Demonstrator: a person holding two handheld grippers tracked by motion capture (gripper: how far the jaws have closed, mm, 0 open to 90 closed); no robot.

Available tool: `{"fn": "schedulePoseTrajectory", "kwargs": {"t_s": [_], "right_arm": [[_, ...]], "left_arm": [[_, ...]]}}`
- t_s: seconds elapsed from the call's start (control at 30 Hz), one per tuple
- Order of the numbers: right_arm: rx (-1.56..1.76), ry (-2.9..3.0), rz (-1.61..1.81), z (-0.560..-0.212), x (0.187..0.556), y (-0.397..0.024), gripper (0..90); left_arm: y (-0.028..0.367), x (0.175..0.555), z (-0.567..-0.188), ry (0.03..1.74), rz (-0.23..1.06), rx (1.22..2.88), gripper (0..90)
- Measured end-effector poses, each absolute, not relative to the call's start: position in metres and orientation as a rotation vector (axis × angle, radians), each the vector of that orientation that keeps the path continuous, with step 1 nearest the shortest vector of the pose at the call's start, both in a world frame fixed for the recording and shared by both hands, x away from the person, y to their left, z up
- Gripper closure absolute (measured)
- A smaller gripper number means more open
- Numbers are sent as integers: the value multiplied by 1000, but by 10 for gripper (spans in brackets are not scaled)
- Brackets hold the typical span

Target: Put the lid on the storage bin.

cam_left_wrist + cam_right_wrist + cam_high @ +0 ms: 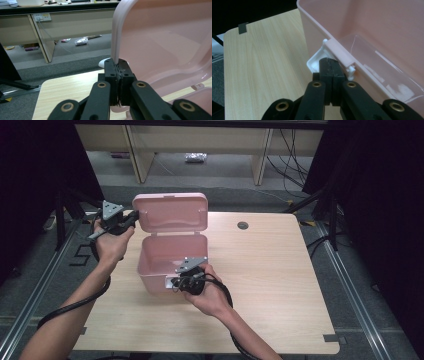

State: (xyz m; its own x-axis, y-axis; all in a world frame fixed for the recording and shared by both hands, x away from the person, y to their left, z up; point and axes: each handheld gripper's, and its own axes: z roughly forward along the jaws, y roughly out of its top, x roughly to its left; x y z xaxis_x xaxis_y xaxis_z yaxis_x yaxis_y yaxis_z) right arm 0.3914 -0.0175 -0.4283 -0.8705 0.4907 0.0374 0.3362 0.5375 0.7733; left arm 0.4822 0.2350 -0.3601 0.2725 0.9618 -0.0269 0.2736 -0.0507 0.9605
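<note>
A pink plastic storage box point(165, 262) sits left of centre on the wooden table point(280, 285), its hinged lid point(170, 212) standing open above it. The left gripper point(131, 220), in the upper left of the high view, is clamped tight on the lid's edge point(115, 37). The right gripper point(176, 282), at the box's front wall, is closed on the white latch point(317, 61). Both hands hold the 2 grippers.

Each hand carries a black gripper: the left gripper point(131, 220) and the right gripper point(176, 282). Behind the fingers point(111, 68), flat black link arms hinge on brass-ringed pivots, and small screws sit just below the fingertips. A grey three-cornered plate tops each body. A thick black cable trails back from each. Forearms are bare, no sleeves.
</note>
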Motion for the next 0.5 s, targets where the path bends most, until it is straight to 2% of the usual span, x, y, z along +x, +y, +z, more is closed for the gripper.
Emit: {"fn": "schedulePoseTrajectory", "kwargs": {"t_s": [0.5], "right_arm": [[699,2583,1238,-428,391,-17,900]], "left_arm": [[235,477,-362,1176,875,1544,880]]}}
